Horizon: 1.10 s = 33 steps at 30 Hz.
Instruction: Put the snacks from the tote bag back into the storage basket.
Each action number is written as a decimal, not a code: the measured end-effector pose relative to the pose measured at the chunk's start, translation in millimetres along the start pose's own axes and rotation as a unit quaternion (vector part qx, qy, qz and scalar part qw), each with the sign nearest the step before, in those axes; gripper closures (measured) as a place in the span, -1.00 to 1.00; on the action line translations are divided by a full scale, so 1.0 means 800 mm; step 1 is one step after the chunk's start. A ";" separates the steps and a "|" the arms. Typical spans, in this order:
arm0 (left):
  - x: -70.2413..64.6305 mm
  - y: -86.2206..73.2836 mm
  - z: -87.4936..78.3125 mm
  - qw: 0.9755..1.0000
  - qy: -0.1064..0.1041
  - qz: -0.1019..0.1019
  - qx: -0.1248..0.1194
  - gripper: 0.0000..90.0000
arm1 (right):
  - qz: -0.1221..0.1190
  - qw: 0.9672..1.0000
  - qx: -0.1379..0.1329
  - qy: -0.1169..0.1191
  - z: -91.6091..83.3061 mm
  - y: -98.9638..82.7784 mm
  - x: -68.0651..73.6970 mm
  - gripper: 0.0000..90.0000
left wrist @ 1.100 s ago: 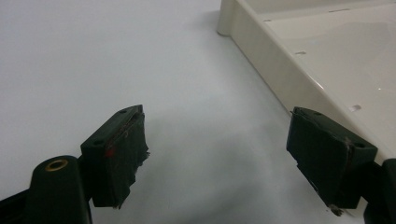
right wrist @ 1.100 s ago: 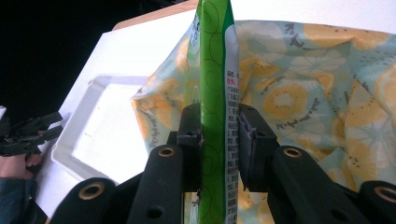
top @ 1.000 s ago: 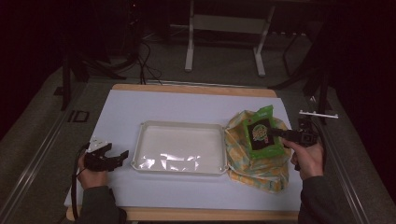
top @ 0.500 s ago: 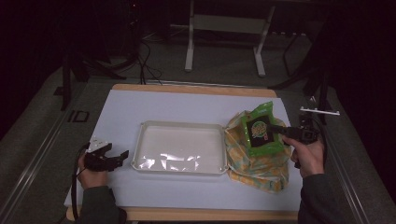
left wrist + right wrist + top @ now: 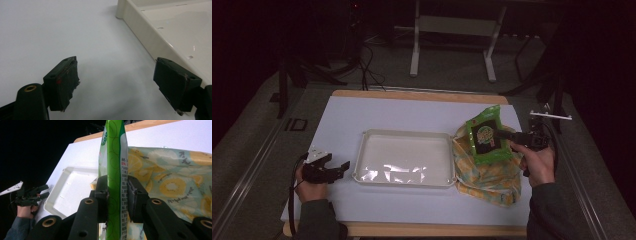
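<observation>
The right tongs [image 5: 506,135] stay clamped on the flat green snack packet [image 5: 486,136], barely shifted, above the yellow lemon-print cloth bag [image 5: 492,175] (transfer pending, I judge); the left tongs [image 5: 343,166] idle open beside the cream plastic tray [image 5: 404,178].

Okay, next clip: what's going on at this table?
A person works with a gripper in each hand. The right gripper is shut on a green packet, holding it above a yellow lemon-print cloth bag at the right end of a cream tray. The left gripper rests open on the white table, just left of the tray, holding nothing.
</observation>
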<state>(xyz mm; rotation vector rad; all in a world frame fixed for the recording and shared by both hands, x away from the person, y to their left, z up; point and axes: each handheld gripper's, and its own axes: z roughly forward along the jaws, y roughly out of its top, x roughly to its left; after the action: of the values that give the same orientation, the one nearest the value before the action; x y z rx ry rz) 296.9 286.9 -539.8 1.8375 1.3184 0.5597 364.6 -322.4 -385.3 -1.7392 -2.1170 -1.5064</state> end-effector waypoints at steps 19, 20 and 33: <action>0.000 0.000 0.000 1.000 0.000 -0.001 0.000 -0.55 | -0.001 1.000 -0.004 0.019 0.022 0.010 0.018 0.62; 0.000 0.000 0.000 1.000 0.000 -0.001 0.000 -0.55 | -0.001 1.000 -0.004 0.019 0.023 0.010 0.019 0.62; 0.000 0.000 0.000 1.000 0.000 0.000 -0.001 -0.55 | -0.002 1.000 -0.004 0.026 0.036 0.015 0.029 0.62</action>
<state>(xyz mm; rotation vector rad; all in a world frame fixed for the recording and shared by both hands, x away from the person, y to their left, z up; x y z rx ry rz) 297.0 287.0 -539.9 1.8368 1.3168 0.5596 379.8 -286.8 -380.2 -1.6790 -2.0938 -1.5448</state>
